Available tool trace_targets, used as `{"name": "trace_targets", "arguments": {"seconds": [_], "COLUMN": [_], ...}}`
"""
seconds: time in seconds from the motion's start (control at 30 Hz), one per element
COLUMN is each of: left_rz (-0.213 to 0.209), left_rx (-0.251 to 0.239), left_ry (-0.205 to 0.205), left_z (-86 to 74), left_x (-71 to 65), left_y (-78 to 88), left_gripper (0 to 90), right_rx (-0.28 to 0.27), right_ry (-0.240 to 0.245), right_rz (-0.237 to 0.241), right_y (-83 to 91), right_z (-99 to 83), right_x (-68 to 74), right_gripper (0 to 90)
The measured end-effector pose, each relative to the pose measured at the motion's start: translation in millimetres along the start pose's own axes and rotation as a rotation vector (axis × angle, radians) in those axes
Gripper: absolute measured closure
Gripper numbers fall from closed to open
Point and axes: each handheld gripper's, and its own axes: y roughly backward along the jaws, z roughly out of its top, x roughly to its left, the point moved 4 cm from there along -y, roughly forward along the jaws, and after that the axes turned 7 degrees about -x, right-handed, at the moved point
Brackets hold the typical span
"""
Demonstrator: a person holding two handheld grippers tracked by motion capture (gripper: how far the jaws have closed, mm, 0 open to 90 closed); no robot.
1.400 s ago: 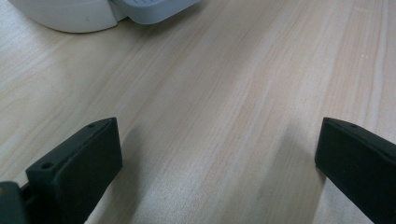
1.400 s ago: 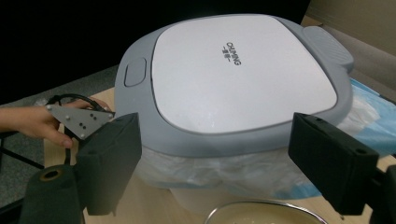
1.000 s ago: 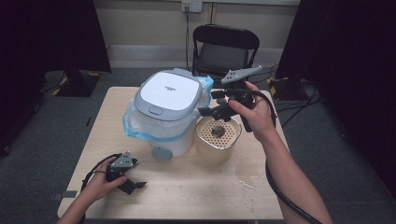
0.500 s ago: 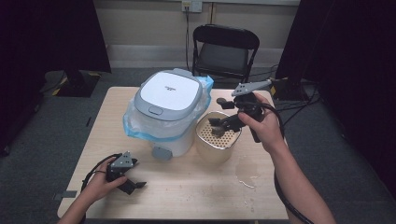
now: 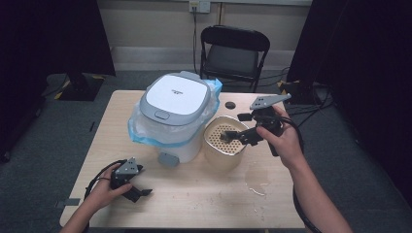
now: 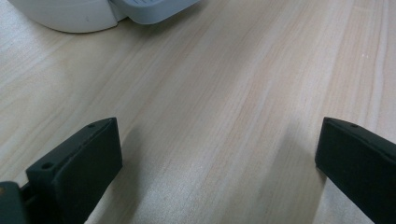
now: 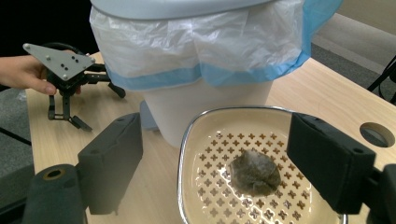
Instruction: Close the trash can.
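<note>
A beige perforated strainer basket (image 5: 214,145) stands on the wooden table (image 5: 194,204), just right of a white lidded bin (image 5: 175,104) lined with a blue-edged plastic bag. A dark soggy lump (image 7: 254,172), like a used tea bag, lies on the basket's floor. My right gripper (image 5: 235,132) hangs over the basket with its jaws open, and in the right gripper view (image 7: 219,163) they stand apart around the basket's rim (image 7: 184,144) and the lump, touching neither. My left gripper (image 5: 137,190) rests open near the table's front left, over bare wood (image 6: 219,158).
A small dark round spot (image 5: 230,105) lies on the table behind the basket. A wet smear (image 5: 257,184) marks the wood in front of it. A black folding chair (image 5: 235,48) stands beyond the table. The bin's base (image 6: 70,14) is just ahead of my left gripper.
My right gripper has come down and a little to the right, from above the bin's edge to just over the basket. The left hand and its gripper have not moved.
</note>
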Motion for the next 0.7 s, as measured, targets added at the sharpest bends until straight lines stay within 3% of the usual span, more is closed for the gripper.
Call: {"name": "trace_targets", "arguments": {"seconds": [0.7], "left_rz": [-0.001], "left_rx": [0.001], "left_ry": [0.004], "left_z": [-0.1], "left_x": [-0.3], "left_y": [0.0], "left_gripper": [0.0], "right_rx": [0.023], "right_ry": [0.000], "right_rz": [-0.032], "right_y": [5.6], "right_z": [-39.9], "right_x": [-5.6], "right_gripper": [18.6]}}
